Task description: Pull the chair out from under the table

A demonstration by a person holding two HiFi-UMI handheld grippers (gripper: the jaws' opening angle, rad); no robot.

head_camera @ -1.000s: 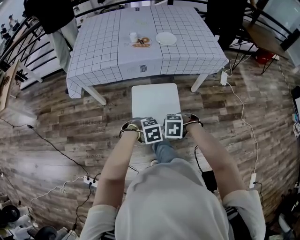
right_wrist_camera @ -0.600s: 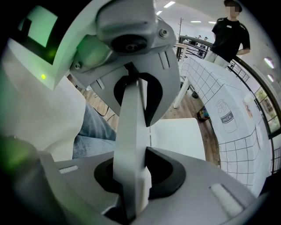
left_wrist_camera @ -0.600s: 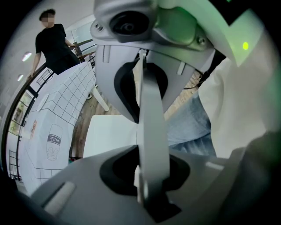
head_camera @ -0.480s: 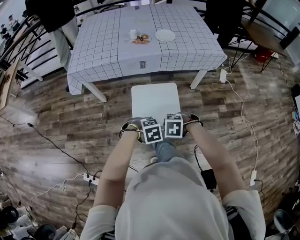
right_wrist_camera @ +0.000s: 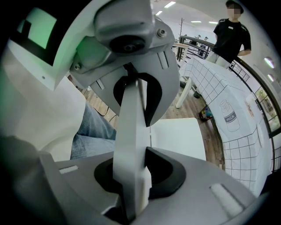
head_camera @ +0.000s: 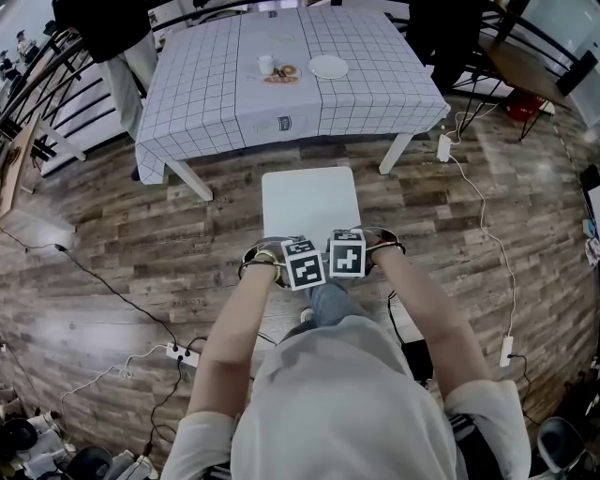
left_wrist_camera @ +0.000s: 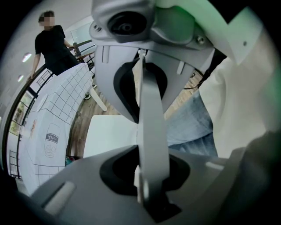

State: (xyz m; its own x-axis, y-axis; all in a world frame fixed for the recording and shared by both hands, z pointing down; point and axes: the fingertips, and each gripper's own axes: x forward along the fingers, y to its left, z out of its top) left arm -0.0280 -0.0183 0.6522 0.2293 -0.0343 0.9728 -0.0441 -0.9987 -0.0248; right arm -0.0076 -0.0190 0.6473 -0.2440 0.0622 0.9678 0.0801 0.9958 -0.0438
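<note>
The white chair's seat (head_camera: 309, 202) stands on the wood floor just in front of the checked table (head_camera: 281, 103), fully out from under it. Its thin backrest top edge is under my two hands. My left gripper (head_camera: 302, 263) and right gripper (head_camera: 347, 253) sit side by side on that edge and point steeply down. In the left gripper view the backrest slab (left_wrist_camera: 151, 110) runs between the jaws, which are shut on it, with the seat (left_wrist_camera: 109, 134) beyond. The right gripper view shows the same grip on the slab (right_wrist_camera: 131, 132) above the seat (right_wrist_camera: 178, 136).
On the table are a cup (head_camera: 266, 65), a small plate of doughnuts (head_camera: 281, 78) and a white plate (head_camera: 328, 67). Cables and power strips (head_camera: 183, 354) lie on the floor to left and right. People stand behind the table (head_camera: 103, 28). My jeans leg (head_camera: 323, 300) is right behind the chair.
The chair has slid back with both grippers on its backrest, and the gap between the seat and the table's front edge has widened. The grip is unchanged.
</note>
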